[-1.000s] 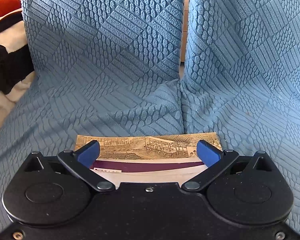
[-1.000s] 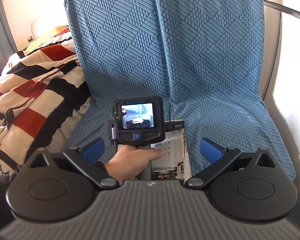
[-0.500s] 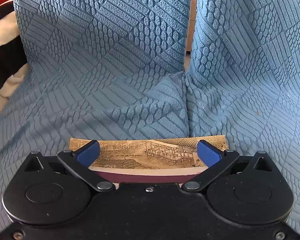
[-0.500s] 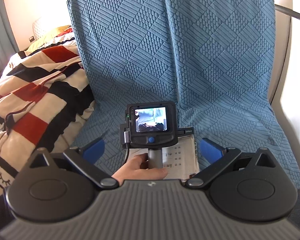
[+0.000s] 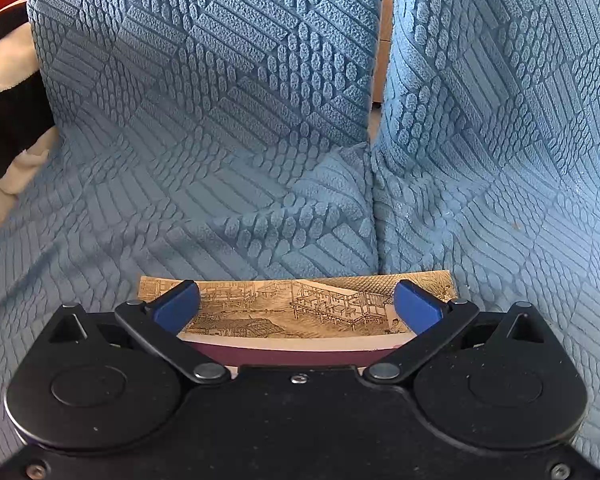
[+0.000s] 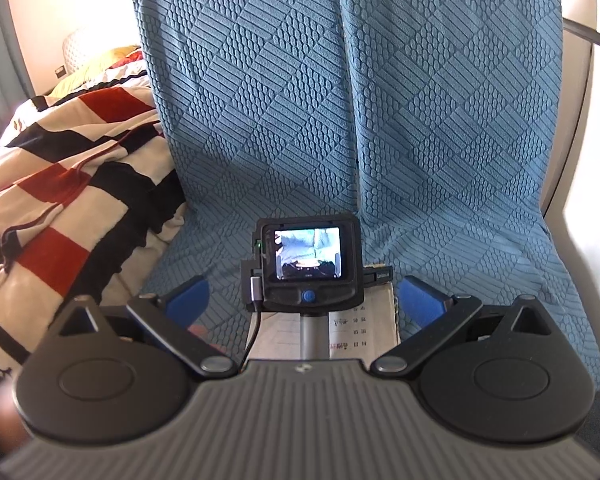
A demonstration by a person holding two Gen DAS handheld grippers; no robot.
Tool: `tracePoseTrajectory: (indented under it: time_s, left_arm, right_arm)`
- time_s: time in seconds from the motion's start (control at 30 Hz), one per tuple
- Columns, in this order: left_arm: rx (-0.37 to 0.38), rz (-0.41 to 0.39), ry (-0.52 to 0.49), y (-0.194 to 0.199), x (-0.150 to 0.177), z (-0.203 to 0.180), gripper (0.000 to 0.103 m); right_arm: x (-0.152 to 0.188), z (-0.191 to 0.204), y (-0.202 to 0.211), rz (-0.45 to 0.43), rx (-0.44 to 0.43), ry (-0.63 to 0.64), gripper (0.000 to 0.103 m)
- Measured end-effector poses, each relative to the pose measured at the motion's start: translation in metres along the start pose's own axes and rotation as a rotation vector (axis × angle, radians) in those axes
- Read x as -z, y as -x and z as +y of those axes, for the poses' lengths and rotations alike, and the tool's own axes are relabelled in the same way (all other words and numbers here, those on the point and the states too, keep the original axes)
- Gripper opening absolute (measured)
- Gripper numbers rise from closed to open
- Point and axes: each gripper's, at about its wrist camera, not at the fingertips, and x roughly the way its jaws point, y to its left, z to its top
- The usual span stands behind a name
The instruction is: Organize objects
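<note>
A book (image 5: 292, 314) with an old brown ink drawing of houses and a purple band on its cover lies flat on the seat of a chair under a blue textured cover (image 5: 228, 168). My left gripper (image 5: 296, 294) hangs just above the book, open, its blue fingers (image 5: 178, 308) spread over the cover and touching nothing. In the right wrist view the same book (image 6: 376, 320) shows pale pages with print, partly hidden behind the left gripper's camera screen (image 6: 308, 254). My right gripper (image 6: 304, 286) is held back from it, open and empty.
A red, black and cream striped blanket (image 6: 60, 184) is heaped against the chair's left side. The chair's beige frame and armrest (image 6: 576, 128) rise on the right. The seat back (image 6: 340, 100) stands close behind the book, with a slit in the cover (image 5: 374, 128) running down it.
My left gripper has slid forward over the book, so less of the cover shows. My right gripper has come closer, and the hand on the left gripper's handle has dropped almost out of view.
</note>
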Motion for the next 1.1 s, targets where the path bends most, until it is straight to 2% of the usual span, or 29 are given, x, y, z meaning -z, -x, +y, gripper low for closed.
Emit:
tracePoseTrajectory:
  time_s: [0.53,0.8,1.1]
  left_arm:
    - [0.002,0.0,0.0,0.0,0.0,-0.001,0.103]
    - [0.002,-0.001,0.0,0.0,0.0,-0.001,0.103]
    - [0.003,-0.001,-0.001,0.0,0.0,-0.001,0.103]
  right_arm:
    - [0.001,0.048,-0.019,0.033,0.092,0.105,0.103]
    - [0.003,0.05,-0.024,0.064,0.086,0.105,0.103]
    - [0.005,0.048,-0.025,0.058,0.105,0.096,0.103]
